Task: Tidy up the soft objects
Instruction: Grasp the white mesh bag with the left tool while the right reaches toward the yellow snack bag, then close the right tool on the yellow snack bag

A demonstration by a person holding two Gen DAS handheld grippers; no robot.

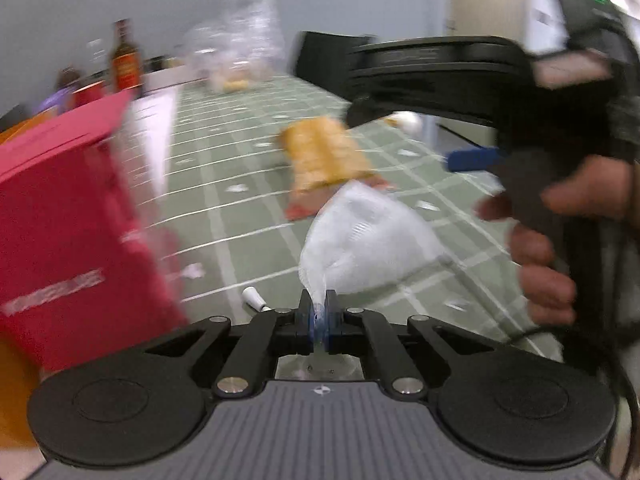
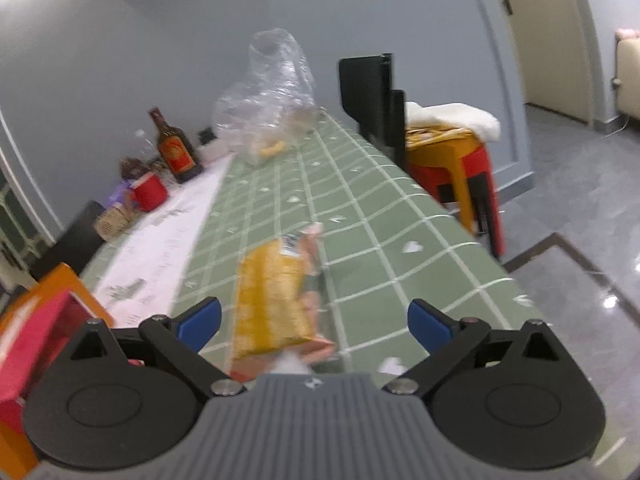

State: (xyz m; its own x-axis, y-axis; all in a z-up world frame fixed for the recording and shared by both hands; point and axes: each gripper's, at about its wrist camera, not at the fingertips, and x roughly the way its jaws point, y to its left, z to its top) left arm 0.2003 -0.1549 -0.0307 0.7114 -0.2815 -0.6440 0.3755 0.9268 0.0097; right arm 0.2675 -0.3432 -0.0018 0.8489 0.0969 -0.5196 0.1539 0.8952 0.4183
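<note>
white mesh bag (image 1: 362, 240) pinched; labels blurred, unreadable.

You face a long tabletop (image 2: 360, 216) under a green cloth gridded in white, running toward a pale grey-blue wall (image 2: 180, 40). To your right, glossy grey floor tiles (image 2: 580, 208) reflect ceiling light. A black chair back (image 2: 368, 92) stands at the table's far edge, beside stacked orange and red stools (image 2: 464, 160). A cream door (image 2: 540, 32) stands in the right corner.
</note>
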